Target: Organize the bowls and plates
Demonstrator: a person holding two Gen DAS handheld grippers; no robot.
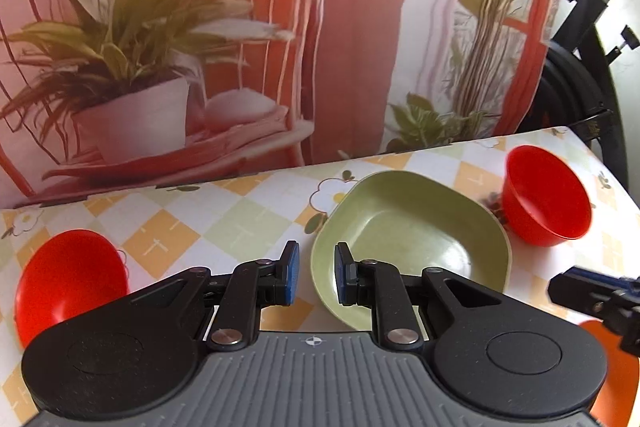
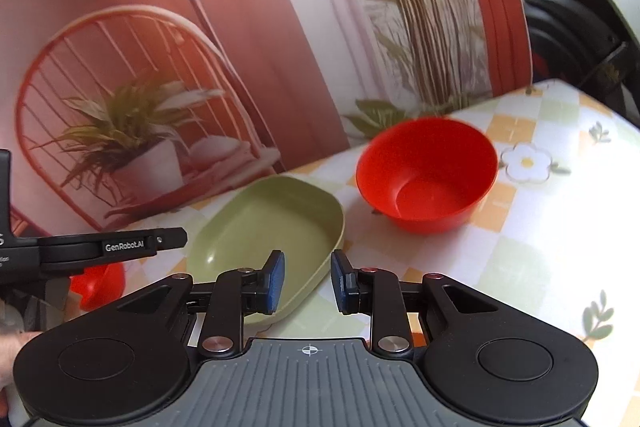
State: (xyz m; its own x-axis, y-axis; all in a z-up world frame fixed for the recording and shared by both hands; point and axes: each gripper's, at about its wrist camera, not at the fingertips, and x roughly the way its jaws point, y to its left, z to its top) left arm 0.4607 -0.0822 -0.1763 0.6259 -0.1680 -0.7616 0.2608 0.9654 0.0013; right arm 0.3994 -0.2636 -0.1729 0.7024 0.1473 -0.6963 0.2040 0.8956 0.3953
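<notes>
While flanked by red round plastic bowls (image 1: 546, 195) (image 1: 70, 279) at both frame edges, hovering spread: left gripper (image 1: 315, 273) astride pale green squarish plastic dish (image 1: 408, 243) rim; right gripper (image 2: 306, 281) spread at lower centre.

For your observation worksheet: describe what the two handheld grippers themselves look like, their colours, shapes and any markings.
Both match. The left gripper and right gripper each have black linkage arms with silver pivot pins, round black side discs, a grey ribbed base bearing a small crosshair mark, and blue textured finger pads. Seen from the right wrist, the left gripper's side reads "GenRobot.AI".
</notes>
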